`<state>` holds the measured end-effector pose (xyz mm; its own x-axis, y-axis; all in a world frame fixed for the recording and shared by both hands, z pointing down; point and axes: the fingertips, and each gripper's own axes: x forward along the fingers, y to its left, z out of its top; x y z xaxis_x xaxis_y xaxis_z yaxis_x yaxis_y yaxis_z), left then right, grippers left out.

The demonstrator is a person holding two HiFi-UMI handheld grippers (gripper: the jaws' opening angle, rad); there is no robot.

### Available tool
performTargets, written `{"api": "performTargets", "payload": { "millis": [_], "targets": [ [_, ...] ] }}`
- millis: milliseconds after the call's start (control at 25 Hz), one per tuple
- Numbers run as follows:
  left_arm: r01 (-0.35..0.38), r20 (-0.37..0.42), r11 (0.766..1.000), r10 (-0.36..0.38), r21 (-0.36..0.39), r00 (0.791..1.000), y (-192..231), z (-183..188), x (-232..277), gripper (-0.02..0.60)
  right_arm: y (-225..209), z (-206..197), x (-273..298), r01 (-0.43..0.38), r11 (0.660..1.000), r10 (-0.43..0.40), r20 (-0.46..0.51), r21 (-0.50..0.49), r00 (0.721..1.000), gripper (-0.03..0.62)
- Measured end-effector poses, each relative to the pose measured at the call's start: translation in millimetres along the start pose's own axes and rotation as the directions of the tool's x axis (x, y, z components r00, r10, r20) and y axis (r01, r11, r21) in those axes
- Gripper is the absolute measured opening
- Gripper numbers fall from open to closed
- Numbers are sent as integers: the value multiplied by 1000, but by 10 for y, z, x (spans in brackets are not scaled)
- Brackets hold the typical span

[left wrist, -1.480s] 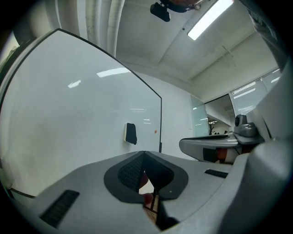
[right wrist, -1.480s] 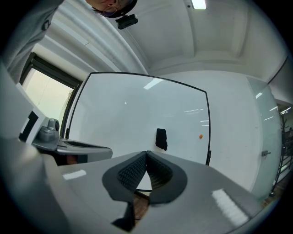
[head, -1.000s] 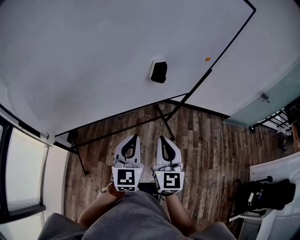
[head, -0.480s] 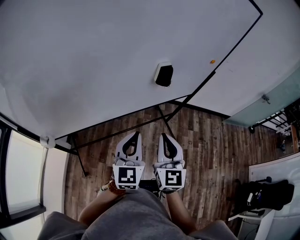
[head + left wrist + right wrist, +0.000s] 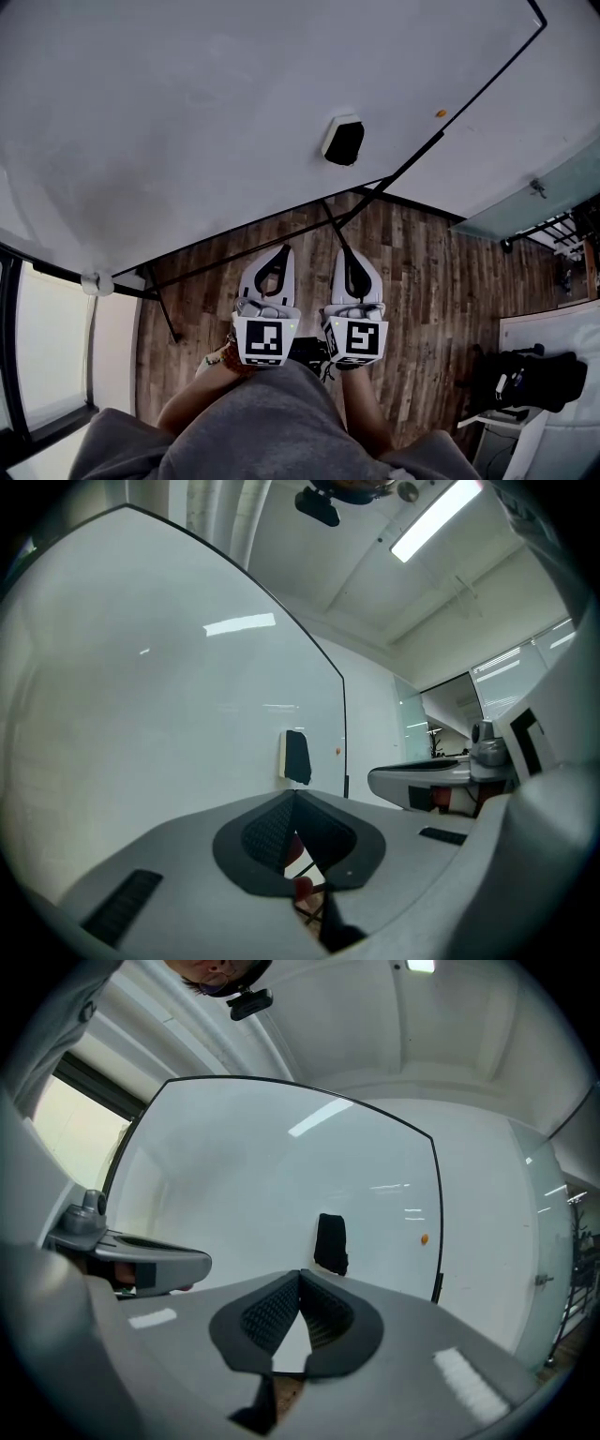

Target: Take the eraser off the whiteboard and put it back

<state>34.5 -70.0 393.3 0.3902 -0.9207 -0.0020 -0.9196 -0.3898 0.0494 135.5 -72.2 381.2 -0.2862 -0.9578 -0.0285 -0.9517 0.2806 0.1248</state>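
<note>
**Walking up to the board, eraser not touched yet**

The eraser (image 5: 343, 141) is stuck on the whiteboard (image 5: 187, 112), just right of centre in the upper part of the head view. A little orange dot (image 5: 440, 113) sits further right, near the board's black edge. Both gripper views show the eraser pretty much dead ahead, just above the jaw tips in the frame and well apart from them.

The left gripper (image 5: 284, 249) and right gripper (image 5: 343, 251) are side by side in the lower middle, over the wood floor (image 5: 422, 281), both aimed at the board. Each one has its jaws pressed together with nothing in them.

My read is that this is just the approach. To do it well, I'd use the right gripper, since it looks better lined up. Spread its jaws before reaching the board, come in straight, and pinch the eraser across its narrow sides so it lifts off clean instead of sliding.

Compared with a second back, the grippers sit higher in the frame and nearer the board's bottom edge. The eraser has drifted right, and the jaws are closed same as before.
</note>
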Motion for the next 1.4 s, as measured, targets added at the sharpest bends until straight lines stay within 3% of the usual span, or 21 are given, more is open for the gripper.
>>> {"api": "performTargets", "payload": {
  "millis": [200, 480, 600, 720, 1280, 1400],
  "targets": [
    [31, 32, 1000, -31, -4, 999, 78, 41, 93, 6, -116, -35, 160, 45, 999, -45, -2, -13, 999, 11],
    [22, 69, 999, -20, -30, 997, 89, 48, 255, 8, -182, -26, 386, -3, 999, 3, 6, -45, 1000, 11],
    [9, 50, 999, -7, -39, 999, 103, -11, 371, 6, -212, 25, 469, -36, 997, 38, 18, -74, 999, 11],
    [8, 61, 1000, -8, -5, 998, 117, 69, 451, 6, -357, 54, 496, -22, 998, 24, 33, -61, 999, 11],
    [-8, 32, 1000, 8, 6, 999, 260, -40, 552, 6, -433, 92, 777, -27, 998, 30, 40, -60, 999, 12],
    [-12, 29, 1000, 12, -4, 1000, 310, -39, 567, 6, -430, 92, 840, -31, 998, 34, 39, -61, 999, 37]
  ]
}}
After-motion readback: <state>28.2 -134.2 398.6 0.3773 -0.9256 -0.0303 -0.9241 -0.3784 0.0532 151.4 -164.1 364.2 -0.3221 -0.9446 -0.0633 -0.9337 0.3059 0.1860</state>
